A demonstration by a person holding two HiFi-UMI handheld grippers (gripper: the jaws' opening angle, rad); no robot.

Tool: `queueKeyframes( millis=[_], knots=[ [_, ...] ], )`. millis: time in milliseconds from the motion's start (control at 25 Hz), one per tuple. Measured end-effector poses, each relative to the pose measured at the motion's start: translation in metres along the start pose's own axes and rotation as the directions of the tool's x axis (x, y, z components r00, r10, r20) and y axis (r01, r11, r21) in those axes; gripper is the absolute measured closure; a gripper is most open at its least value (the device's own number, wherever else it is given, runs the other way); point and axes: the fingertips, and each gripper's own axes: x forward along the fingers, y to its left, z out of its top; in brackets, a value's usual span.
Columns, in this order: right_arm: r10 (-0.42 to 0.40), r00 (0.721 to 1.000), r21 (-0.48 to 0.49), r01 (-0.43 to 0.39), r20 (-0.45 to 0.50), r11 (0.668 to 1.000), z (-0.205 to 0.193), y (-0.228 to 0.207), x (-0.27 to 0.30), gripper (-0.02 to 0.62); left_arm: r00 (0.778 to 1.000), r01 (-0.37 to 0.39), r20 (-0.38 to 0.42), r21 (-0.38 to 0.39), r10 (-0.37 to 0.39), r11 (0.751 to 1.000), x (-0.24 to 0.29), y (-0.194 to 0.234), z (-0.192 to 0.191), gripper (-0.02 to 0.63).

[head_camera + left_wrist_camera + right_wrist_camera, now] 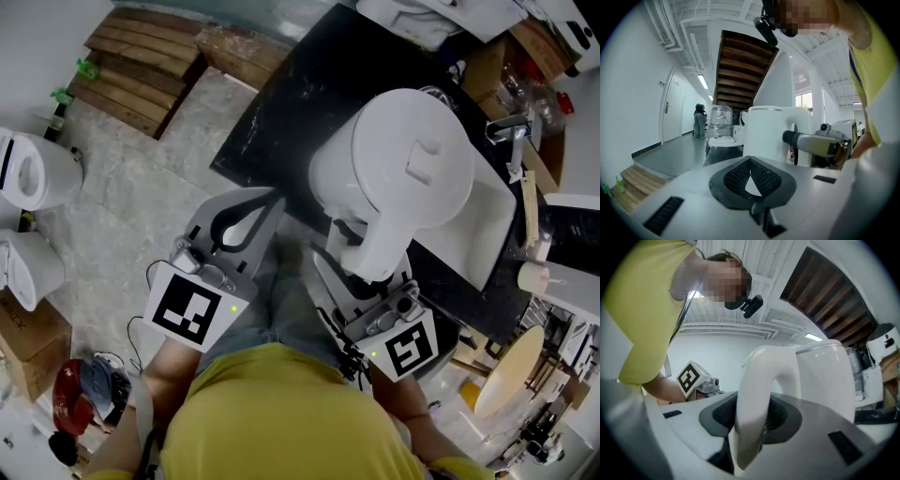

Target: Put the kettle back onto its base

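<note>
My right tool [751, 414] is clamped on the handle [757, 394] of the white kettle [398, 173]. The kettle is held upright over the near edge of the black counter [281, 94]. Its lid is shut, so I can't see what is inside. My left tool [750, 165] is squeezed shut with nothing in it, off to the left of the kettle.

A brown box [489, 67] at the far side of the counter has clear bottles in it.

I can't find the kettle's base. The kettle hides a lot of the counter. A white flat thing [492, 220] peeks out beside it, and I can't tell what it is.

The counter is dark with pale smears. The floor [141, 187] is grey stone. Wooden steps [141, 61] sit on it, far left.
</note>
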Motion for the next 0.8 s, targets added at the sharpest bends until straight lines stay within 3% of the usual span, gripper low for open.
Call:
queueKeyframes(
  millis=[360,640,800],
  knots=[
    [0.063,0.998,0.012,-0.064,0.016,0.998,0.0,0.009,0.0,0.405,1.0,0.005,0.003,-0.005,-0.005,1.0,-0.001,-0.003,-0.001,0.595],
    [0.154,0.987,0.025,-0.153,-0.042,0.988,-0.002,0.014,-0.004,0.391,1.0,0.009,0.005,-0.011,-0.009,1.0,-0.003,-0.002,-0.001,0.595],
    [0.149,0.988,0.018,-0.148,-0.044,0.989,-0.001,0.011,-0.008,0.391,1.0,0.016,0.007,-0.01,-0.016,1.0,-0.003,-0.005,-0.001,0.595]
  ],
)
